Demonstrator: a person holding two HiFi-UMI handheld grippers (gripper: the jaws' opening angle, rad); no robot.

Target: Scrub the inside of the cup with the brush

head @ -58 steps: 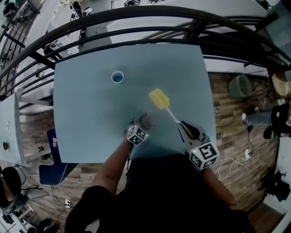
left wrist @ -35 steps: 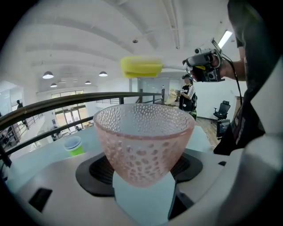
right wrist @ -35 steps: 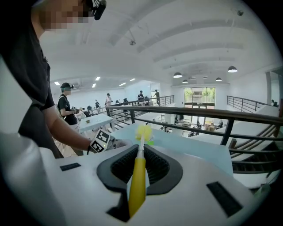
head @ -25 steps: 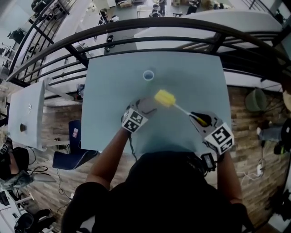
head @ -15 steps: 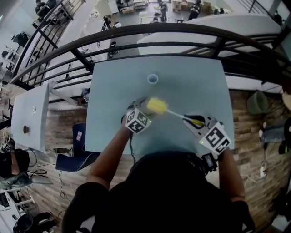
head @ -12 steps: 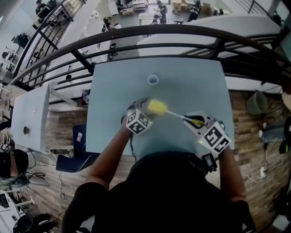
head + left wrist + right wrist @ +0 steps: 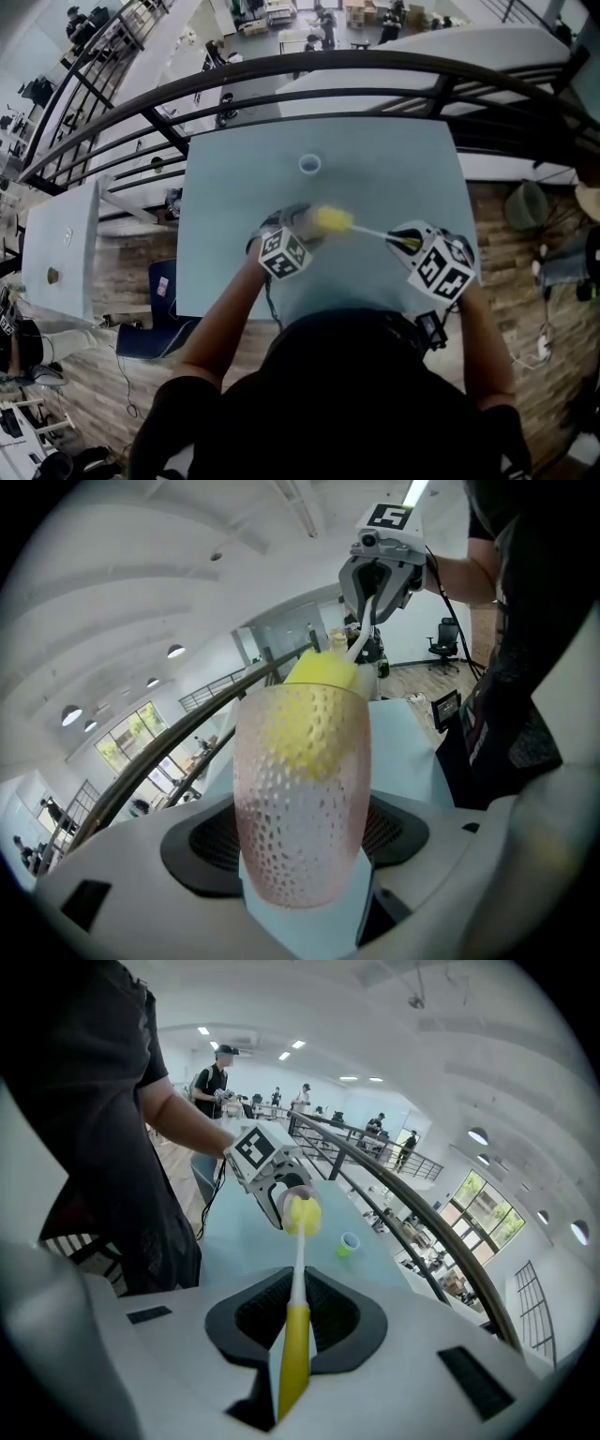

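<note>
Left gripper view showed my left claw [image 7: 300, 846] clamped on the pink dimpled cup [image 7: 300, 761], held over the desk [image 7: 394, 178]. Right claw [image 7: 298, 1326] gripped the brush [image 7: 293, 1344] by its yellow handle, with the sponge head [image 7: 303, 1215] partly inside the cup's mouth. My call: line the shaft up with the cup's axis, push deeper, twist, no levering on the rim. Small cup [image 7: 309, 165] stood well apart, railing [image 7: 375, 70] beyond the far edge. Open room all round.

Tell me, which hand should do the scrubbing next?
The right gripper, likely. Its fingers are shut on the brush, whose yellow head is partly inside the cup. The left gripper just grips that cup.
</note>
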